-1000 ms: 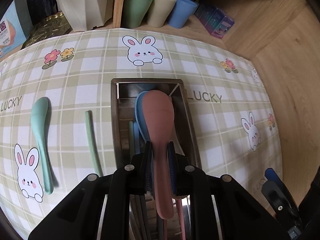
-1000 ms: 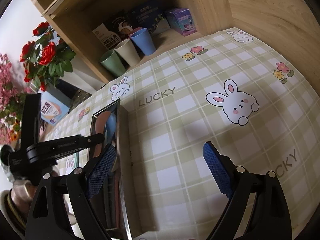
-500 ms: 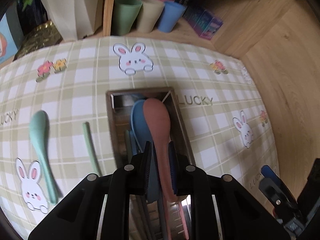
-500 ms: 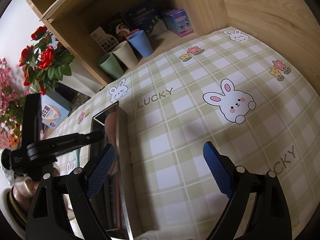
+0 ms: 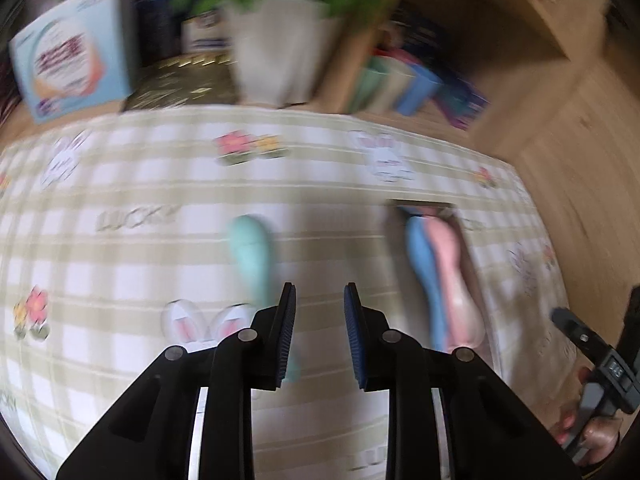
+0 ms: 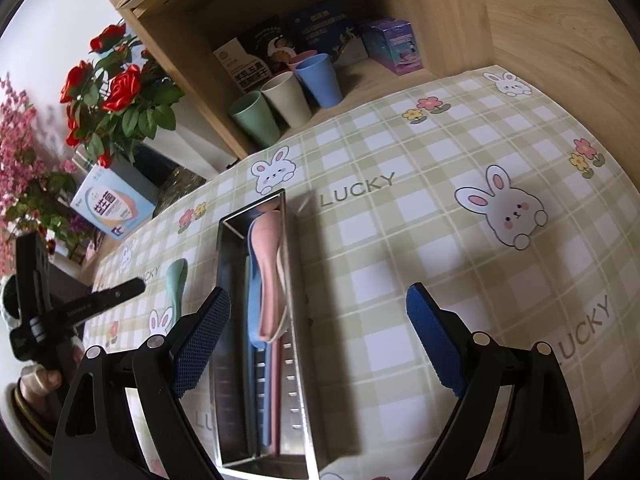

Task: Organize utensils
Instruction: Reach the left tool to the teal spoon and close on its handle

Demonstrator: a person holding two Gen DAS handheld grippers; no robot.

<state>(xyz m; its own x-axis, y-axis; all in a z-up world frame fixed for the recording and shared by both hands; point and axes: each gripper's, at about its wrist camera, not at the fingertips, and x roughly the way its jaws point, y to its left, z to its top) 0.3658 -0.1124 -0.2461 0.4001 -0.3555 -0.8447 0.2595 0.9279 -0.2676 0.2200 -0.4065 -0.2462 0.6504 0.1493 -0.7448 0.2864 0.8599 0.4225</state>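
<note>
A steel utensil tray (image 6: 298,364) lies on the checked bunny cloth. A pink spoon (image 6: 272,272) and a blue spoon (image 6: 253,320) lie inside it; both also show in the blurred left wrist view, pink (image 5: 450,276) and blue (image 5: 422,264). A mint green spoon (image 5: 252,256) lies on the cloth left of the tray, also in the right wrist view (image 6: 176,280). My left gripper (image 5: 320,332) is open and empty, just right of the green spoon's handle. My right gripper (image 6: 318,344) is wide open and empty, above the tray's near end.
Green, beige and blue cups (image 6: 286,98) and boxes (image 6: 394,46) stand on the shelf behind the cloth. A white flower pot (image 5: 280,48) and a blue box (image 5: 72,68) stand at the back left. A wooden wall (image 6: 560,32) bounds the right side.
My left gripper has let go of the pink spoon, which now lies in the tray. It has opened and swung left toward the green spoon. The right gripper has hardly moved.
</note>
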